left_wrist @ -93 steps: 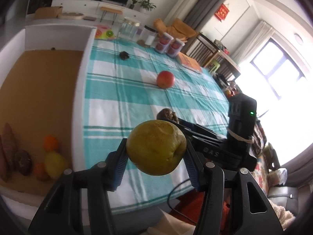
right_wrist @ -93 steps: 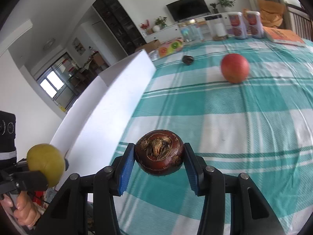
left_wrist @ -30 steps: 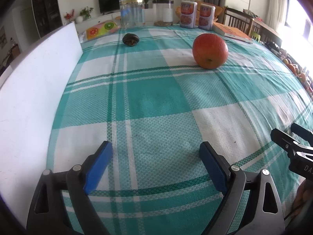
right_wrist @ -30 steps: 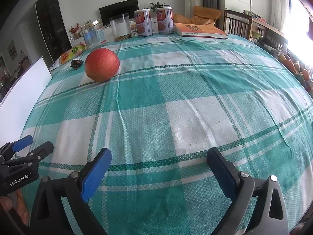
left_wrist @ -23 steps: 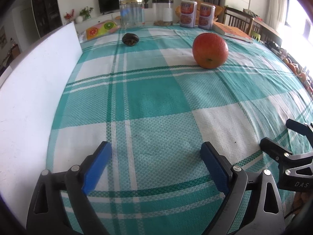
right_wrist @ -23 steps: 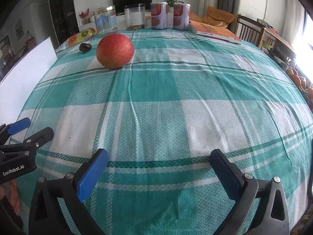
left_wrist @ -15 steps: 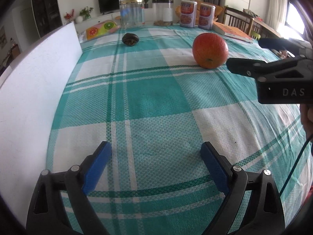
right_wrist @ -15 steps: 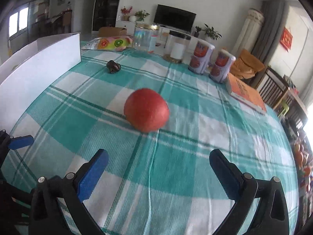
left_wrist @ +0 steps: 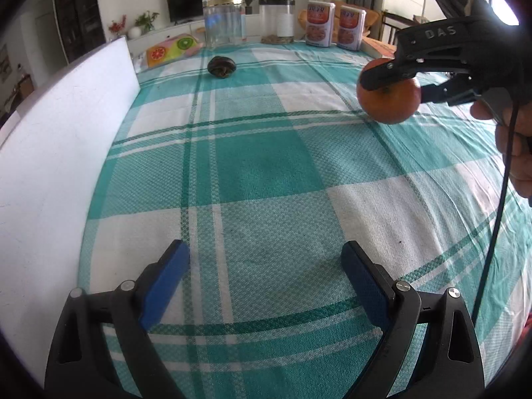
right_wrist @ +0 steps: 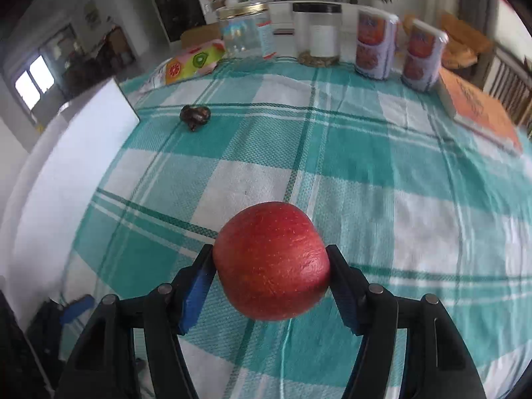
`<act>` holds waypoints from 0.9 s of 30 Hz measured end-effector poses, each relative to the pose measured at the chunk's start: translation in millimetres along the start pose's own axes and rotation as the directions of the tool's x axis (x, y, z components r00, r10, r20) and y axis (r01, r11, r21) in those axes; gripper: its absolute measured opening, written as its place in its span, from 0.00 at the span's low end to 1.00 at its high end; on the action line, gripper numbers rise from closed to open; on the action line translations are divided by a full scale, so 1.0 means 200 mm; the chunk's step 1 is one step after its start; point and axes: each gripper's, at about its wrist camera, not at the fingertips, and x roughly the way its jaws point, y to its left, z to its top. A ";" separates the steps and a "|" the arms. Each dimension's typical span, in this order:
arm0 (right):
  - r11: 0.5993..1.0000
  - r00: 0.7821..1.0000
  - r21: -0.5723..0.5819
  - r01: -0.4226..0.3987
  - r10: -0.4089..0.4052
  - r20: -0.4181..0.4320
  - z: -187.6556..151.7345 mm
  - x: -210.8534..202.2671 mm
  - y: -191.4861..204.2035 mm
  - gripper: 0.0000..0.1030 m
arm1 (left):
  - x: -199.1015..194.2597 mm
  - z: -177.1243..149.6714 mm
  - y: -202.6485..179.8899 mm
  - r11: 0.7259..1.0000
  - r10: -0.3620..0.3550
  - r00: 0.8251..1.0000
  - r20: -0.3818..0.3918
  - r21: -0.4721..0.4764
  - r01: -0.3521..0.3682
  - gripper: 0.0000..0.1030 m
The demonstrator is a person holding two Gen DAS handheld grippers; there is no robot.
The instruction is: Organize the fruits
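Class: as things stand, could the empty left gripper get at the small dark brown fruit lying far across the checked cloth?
Probably yes: the left gripper is open and bare teal checked cloth lies before the small dark brown fruit.

My worktop (left_wrist: 266,173) is covered edge to edge by a teal-and-white checked cloth (right_wrist: 382,153). On the cloth, toward the far left, a small dark brown wrinkled fruit (right_wrist: 195,115) lies by itself. Along the far edge stand a clear jar with a gold lid (right_wrist: 245,30), a second clear jar with a dark lid (right_wrist: 317,33) and two tall printed tins (right_wrist: 375,45) side by side. A bright packet printed with fruit slices (right_wrist: 193,61) lies at the far left corner, and an orange-covered book (right_wrist: 478,113) lies flat at the far right. A white box wall (left_wrist: 60,153) runs along the worktop's left side.
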 end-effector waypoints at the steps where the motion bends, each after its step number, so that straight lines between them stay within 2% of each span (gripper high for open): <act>1: 0.992 0.998 0.112 -0.057 0.059 -0.011 -0.03 -0.03 -0.09 0.63 | 0.00 0.00 0.00 1.000 0.000 1.000 0.000 0.000 0.000 0.91; 2: 0.975 0.995 0.203 -0.092 0.099 -0.025 -0.07 -0.04 -0.16 0.63 | 0.00 0.00 0.00 1.000 0.000 1.000 0.000 0.000 0.000 0.91; 4: 0.944 0.989 0.309 -0.117 0.137 -0.046 -0.14 -0.05 -0.28 0.64 | 0.00 0.00 0.00 1.000 0.004 1.000 -0.001 0.002 -0.004 0.92; 6: 0.912 0.982 0.369 -0.177 0.188 0.007 -0.18 -0.08 -0.36 0.64 | 0.00 0.00 0.00 1.000 0.004 1.000 -0.001 0.002 -0.004 0.92; 9: 0.913 0.990 0.384 -0.141 0.118 0.084 -0.18 -0.17 -0.41 0.66 | 0.00 0.00 0.00 1.000 0.004 1.000 -0.001 0.001 -0.004 0.92; 13: 0.925 0.994 0.372 -0.070 0.035 0.100 -0.17 -0.22 -0.43 0.67 | 0.00 0.00 0.00 1.000 0.004 1.000 -0.002 0.001 -0.004 0.92; 16: 0.942 0.989 0.332 -0.053 0.003 0.150 -0.19 -0.31 -0.40 0.67 | 0.00 0.00 0.00 1.000 0.004 1.000 -0.002 0.001 -0.004 0.92; 18: 0.963 0.978 0.270 -0.002 -0.054 0.200 -0.24 -0.38 -0.36 0.72 | 0.00 0.00 0.00 1.000 0.004 1.000 -0.002 0.001 -0.004 0.92; 20: 0.980 0.965 0.185 0.078 -0.121 0.233 -0.32 -0.42 -0.25 0.90 | 0.00 0.00 0.00 1.000 0.005 1.000 -0.003 0.001 -0.005 0.93; 21: 0.980 0.955 0.142 0.138 -0.170 0.241 -0.39 -0.42 -0.20 0.94 | 0.00 0.00 0.00 1.000 0.005 1.000 -0.003 0.002 -0.005 0.93; 24: 0.947 0.921 0.046 0.319 -0.321 0.219 -0.59 -0.32 -0.08 0.96 | 0.00 0.00 0.00 1.000 0.004 1.000 -0.003 0.001 -0.004 0.93; 27: 0.918 0.894 0.042 0.394 -0.394 0.211 -0.72 -0.23 -0.09 0.96 | 0.01 0.00 0.00 1.000 0.004 1.000 -0.004 0.001 -0.004 0.93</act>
